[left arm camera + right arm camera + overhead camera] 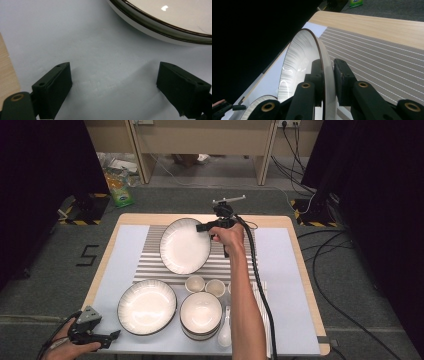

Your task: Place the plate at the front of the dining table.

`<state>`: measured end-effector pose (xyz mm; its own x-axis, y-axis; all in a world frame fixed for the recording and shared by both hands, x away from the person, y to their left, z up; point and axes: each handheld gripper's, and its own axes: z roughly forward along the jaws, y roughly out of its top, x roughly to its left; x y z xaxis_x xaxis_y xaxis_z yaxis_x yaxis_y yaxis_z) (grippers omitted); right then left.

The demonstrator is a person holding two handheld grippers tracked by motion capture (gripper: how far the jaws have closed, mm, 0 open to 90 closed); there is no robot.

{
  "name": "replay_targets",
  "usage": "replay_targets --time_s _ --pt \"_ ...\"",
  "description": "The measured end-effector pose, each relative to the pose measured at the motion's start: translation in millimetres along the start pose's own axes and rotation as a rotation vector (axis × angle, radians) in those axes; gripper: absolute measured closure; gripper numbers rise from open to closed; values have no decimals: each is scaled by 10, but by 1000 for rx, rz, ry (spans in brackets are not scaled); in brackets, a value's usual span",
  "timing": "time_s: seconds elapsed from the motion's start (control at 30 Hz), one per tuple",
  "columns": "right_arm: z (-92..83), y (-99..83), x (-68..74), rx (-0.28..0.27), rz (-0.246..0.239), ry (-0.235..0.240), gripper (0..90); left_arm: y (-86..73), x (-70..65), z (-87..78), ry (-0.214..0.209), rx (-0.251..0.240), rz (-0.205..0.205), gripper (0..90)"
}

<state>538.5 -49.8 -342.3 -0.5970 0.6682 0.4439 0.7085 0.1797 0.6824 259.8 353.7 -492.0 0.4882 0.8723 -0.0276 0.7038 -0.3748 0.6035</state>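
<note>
- One digit, "5" (86, 255), is marked on the floor left of the table (295, 270).
- My right gripper (206, 226) pinches the plate's (184, 246) rim, tilted above the striped mat (150, 265).
- My left gripper (102, 336) is spread wide, empty, at the table's near left corner.

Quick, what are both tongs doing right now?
Left tongs: open, holding nothing, over the pale mat.
Right tongs: shut on the rim of the big white plate, lifted on edge.
</note>
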Motion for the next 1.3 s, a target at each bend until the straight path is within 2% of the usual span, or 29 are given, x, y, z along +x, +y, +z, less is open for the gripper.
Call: replay_targets --time_s 0.03,0.2,0.47,0.53,0.83,0.87,1.3 --pt "0 0 0 0 0 0 781 0 0 0 0 0 0 116" --pt "-71 -10 -180 -17 30 -1 782 -1 -4 1 3 -1 0 115" --pt "-149 -54 -365 -22 53 -32 778 2 -6 0 3 4 1 114" --pt "-186 -100 -460 -30 72 -34 778 0 -6 -3 2 4 1 114" --pt "-253 -212 -653 -54 105 -73 776 -2 -13 0 9 -1 -3 113" --pt "-259 -247 -708 -55 122 -73 777 -1 -14 0 9 -1 -3 113" --pt "-172 -408 -866 -19 136 -112 771 -2 -21 2 15 -2 -4 112"
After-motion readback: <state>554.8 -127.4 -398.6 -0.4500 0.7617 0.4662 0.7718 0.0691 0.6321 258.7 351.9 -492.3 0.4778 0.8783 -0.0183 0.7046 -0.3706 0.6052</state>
